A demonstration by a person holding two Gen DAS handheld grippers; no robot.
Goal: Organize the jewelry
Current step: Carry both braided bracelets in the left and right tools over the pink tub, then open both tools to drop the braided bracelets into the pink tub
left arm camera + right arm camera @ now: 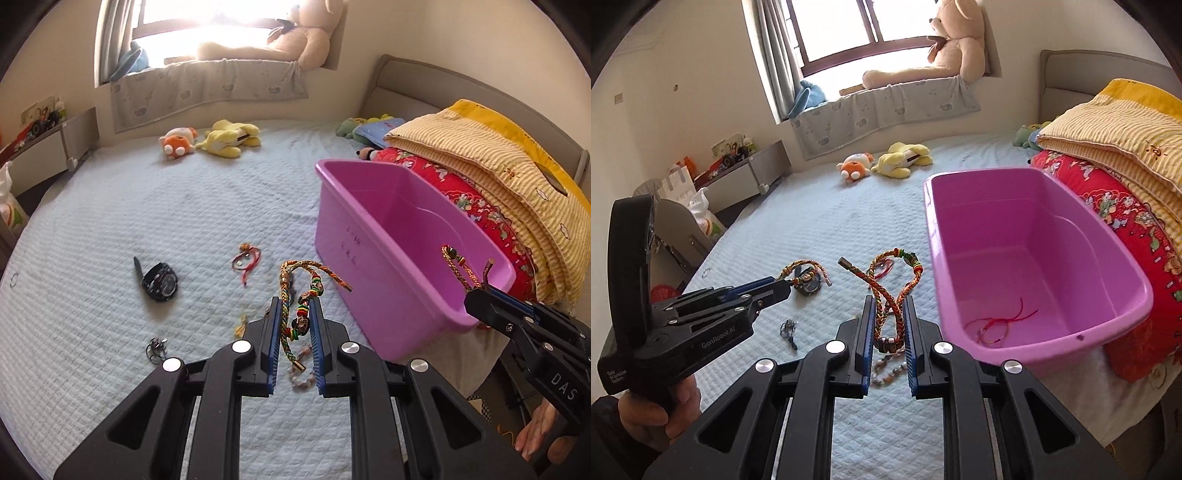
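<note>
My left gripper (295,301) is shut on a multicolour braided bracelet with beads (284,315), which hangs above the bed. In the right wrist view the same gripper (785,290) comes in from the left with that bracelet (803,267) at its tip. My right gripper (889,298) is shut on a second braided bracelet (882,299) with a metal clasp. Seen from the left wrist, the right gripper (476,299) holds its bracelet (454,266) over the near corner of the pink bin (369,177). A red string bracelet (1001,325) lies inside the pink bin (960,177).
On the light blue bedspread lie a black watch (159,282), a red string bracelet (245,258), a small metal piece (157,349) and a beaded bracelet (301,380). Folded red and yellow quilts (480,166) press against the bin's right side. Plush toys (221,138) lie farther back.
</note>
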